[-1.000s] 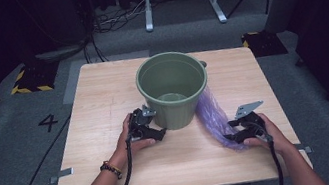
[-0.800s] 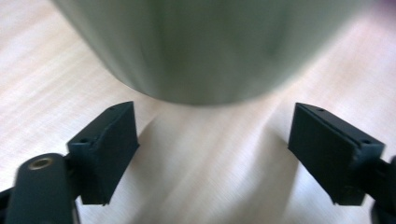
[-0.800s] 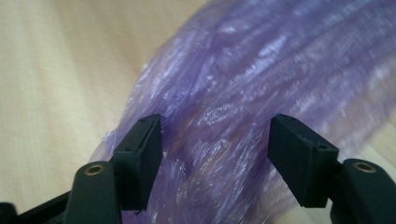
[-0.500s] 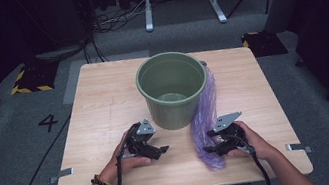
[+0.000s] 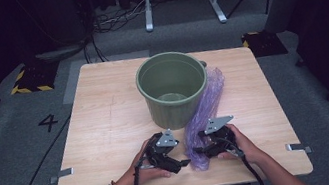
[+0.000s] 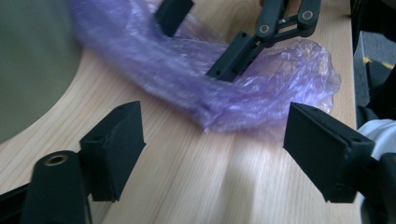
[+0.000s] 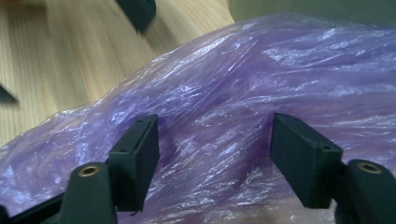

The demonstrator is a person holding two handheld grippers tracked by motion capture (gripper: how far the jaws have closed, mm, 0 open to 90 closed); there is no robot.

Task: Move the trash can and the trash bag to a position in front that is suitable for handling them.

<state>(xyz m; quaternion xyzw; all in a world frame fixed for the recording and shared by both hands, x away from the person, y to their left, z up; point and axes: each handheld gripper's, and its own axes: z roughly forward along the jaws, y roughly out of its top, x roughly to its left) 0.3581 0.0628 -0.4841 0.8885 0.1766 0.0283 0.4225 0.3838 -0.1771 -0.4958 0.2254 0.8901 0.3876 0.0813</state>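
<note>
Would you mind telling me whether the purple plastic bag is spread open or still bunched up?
Bunched up. The purple plastic bag lies crumpled in a long strip on the table beside the green bucket.

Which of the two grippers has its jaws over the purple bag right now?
The right gripper: open jaws straddle the purple bag. The left gripper is open over bare wood beside it.

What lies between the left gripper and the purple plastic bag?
Only bare wooden table. In the left gripper view the open left gripper faces the near end of the purple plastic bag, with light wood between them.
</note>
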